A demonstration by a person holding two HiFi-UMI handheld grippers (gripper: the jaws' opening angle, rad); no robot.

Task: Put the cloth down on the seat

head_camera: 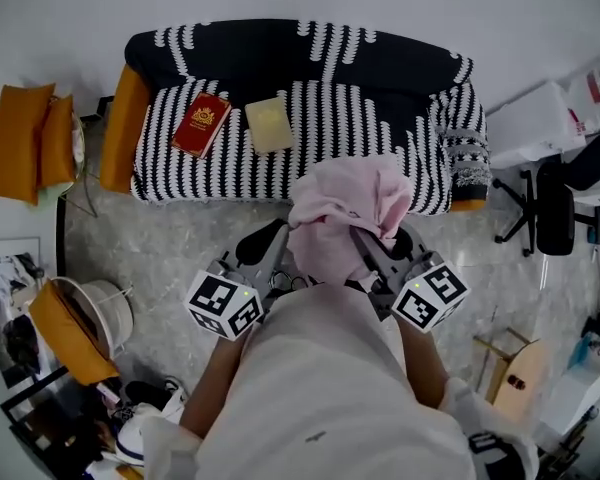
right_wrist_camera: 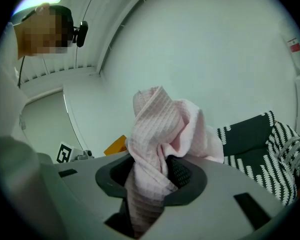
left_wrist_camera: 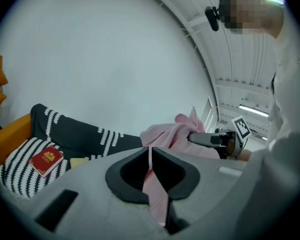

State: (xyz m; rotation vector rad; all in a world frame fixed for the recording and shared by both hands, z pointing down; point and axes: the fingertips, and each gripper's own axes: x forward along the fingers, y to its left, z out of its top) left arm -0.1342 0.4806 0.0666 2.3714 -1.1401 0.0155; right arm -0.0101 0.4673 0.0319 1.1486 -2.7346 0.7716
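You hold the cloth [head_camera: 345, 213] up just in front of the seat [head_camera: 380, 128], not on it yet. Your left hand-held gripper [left_wrist_camera: 151, 170] and right hand-held gripper [right_wrist_camera: 149, 184] each pinch a fold, so the cloth hangs bunched between them. The gripper views show those pinches. The head view hides them, but shows the book [head_camera: 202, 123] on the seat's left part.
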